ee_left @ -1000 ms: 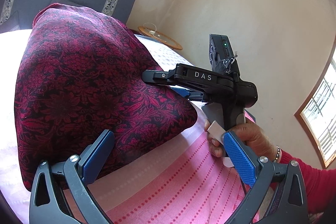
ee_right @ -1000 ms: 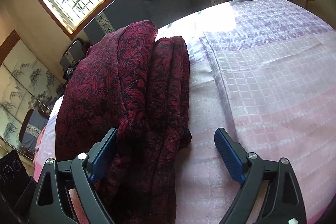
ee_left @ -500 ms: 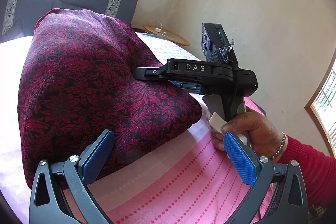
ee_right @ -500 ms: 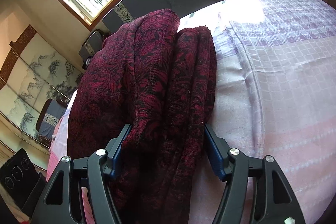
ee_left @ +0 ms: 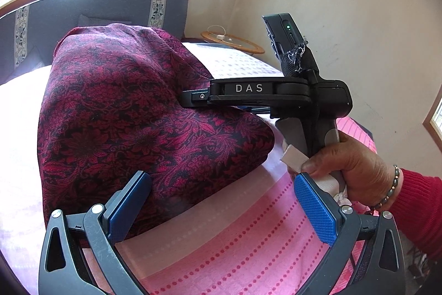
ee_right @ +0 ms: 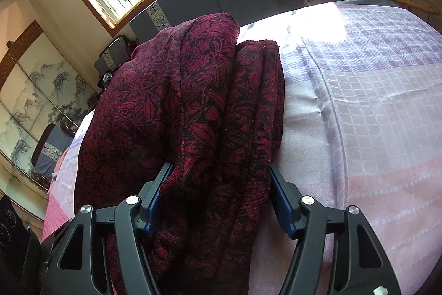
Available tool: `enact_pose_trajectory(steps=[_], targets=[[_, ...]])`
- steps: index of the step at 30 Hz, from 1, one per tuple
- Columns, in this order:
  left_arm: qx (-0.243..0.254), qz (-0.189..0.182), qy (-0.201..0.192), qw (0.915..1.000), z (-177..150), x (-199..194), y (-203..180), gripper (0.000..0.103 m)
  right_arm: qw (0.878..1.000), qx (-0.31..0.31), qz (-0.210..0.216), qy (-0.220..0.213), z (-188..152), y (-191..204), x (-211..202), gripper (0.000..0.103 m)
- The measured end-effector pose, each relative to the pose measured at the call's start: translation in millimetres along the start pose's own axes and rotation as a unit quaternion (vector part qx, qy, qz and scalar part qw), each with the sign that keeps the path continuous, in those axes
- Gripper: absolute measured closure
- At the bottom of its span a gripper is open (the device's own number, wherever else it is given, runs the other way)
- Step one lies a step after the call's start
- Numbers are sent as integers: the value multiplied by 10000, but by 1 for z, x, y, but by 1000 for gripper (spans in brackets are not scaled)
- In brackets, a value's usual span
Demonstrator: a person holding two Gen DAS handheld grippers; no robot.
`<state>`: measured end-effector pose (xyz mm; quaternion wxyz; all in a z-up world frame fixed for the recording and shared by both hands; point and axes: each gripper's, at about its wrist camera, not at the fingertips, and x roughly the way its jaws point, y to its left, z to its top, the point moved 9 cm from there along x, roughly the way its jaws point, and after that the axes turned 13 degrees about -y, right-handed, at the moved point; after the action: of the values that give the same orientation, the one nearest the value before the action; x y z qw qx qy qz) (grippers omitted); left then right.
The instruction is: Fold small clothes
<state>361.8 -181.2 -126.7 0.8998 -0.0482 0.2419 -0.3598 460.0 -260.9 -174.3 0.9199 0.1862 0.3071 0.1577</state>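
The right gripper squeezes a thick fold of the red flowery cloth on the bed. The left gripper is wide apart, holding nothing.

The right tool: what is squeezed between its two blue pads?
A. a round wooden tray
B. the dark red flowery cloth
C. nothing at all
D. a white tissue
B: the right tool has both blue pads pressed against a thick bunch of the dark red flowery cloth.
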Motion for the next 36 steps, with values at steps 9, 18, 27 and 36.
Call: enact_pose_trajectory(steps=[9, 18, 27, 36], targets=[[243, 453, -93, 9986, 0, -4, 2, 0, 10000, -64, -68, -28, -1, 4, -1, 41], [1234, 1503, -407, 9801, 13, -38, 17, 0, 10000, -51, -56, -32, -1, 6, -1, 41], [-1226, -274, 854, 9884, 28, -5, 131, 0, 9989, 348, 304, 111, 0, -3, 0, 40], [-2044, -1056, 861, 9694, 33, 24, 143, 14, 9936, 859, 663, 307, 1, -10, 1, 58]])
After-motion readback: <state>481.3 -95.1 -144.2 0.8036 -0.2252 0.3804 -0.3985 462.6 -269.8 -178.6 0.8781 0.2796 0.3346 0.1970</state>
